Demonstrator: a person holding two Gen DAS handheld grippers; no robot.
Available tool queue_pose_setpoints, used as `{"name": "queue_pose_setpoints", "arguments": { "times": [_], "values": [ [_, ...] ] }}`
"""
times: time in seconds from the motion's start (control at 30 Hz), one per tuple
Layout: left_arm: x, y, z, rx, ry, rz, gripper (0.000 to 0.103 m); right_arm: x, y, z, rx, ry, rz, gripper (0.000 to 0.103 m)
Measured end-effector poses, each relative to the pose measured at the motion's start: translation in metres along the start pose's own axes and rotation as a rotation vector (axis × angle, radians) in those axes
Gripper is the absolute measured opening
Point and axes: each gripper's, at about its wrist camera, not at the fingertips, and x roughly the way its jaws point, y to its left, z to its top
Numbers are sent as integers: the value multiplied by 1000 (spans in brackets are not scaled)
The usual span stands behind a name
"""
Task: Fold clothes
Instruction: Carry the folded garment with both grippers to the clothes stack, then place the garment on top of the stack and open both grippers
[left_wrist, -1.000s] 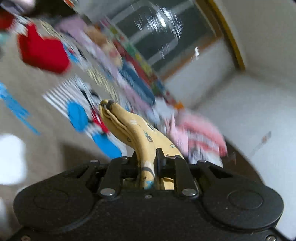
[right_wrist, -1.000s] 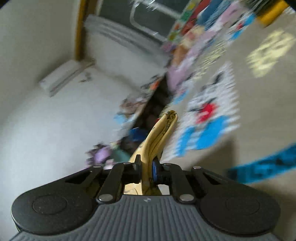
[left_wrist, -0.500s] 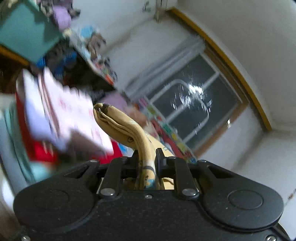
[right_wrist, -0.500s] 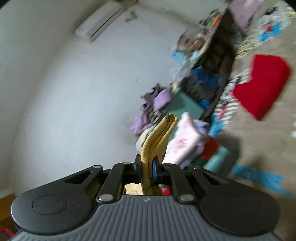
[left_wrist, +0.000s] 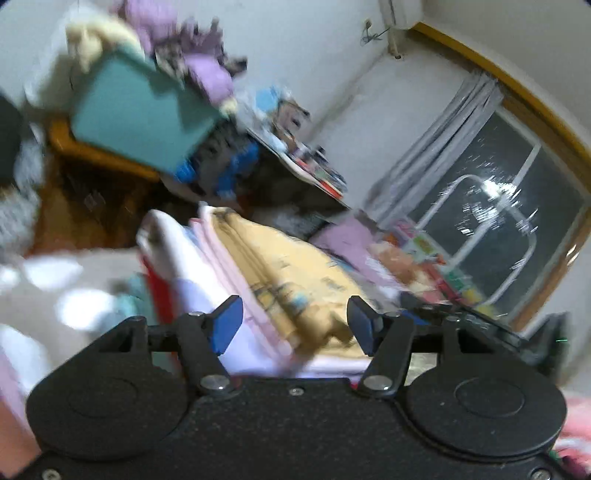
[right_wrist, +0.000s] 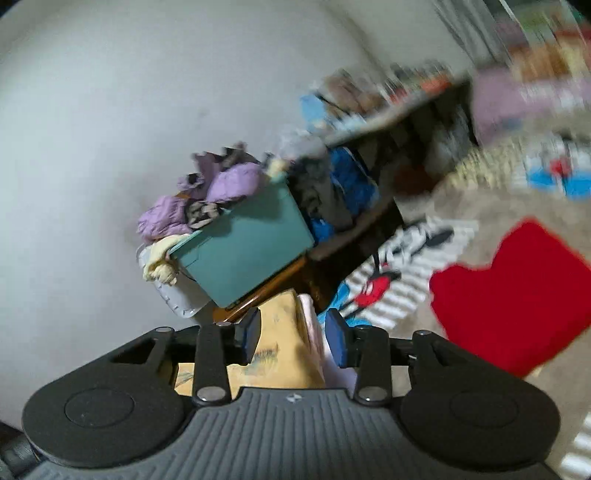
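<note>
A folded yellow printed garment lies on top of a stack of folded clothes, pink, white and red layers below it. My left gripper is open just in front of the stack, its blue pads apart and holding nothing. In the right wrist view the same yellow garment shows between and beyond the pads of my right gripper, which is open too; the pads do not pinch the cloth. Both views are blurred.
A teal bin heaped with purple clothes stands on a wooden shelf by the white wall. A red garment and a striped cartoon-print garment lie on the beige carpet. A curtained window is at the right.
Both grippers were shut on the folded yellow garment and swinging across the room. Now both have opened and the garment rests on the stack of folded clothes.
</note>
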Motion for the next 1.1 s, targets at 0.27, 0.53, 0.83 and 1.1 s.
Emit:
{"name": "queue_pose_setpoints", "arguments": {
  "times": [0.27, 0.53, 0.83, 1.1],
  "values": [
    [35, -29, -20, 308, -4, -20, 61, -26, 40, -42, -353, -107, 15, 39],
    [60, -40, -61, 522, 23, -11, 58, -3, 32, -66, -296, 53, -51, 39],
    [20, -36, -59, 521, 13, -12, 58, -25, 34, -71, -251, 88, -63, 43],
    [-12, -38, -74, 545, 113, -77, 58, -56, 39, -88, -341, 230, -123, 48]
  ]
}}
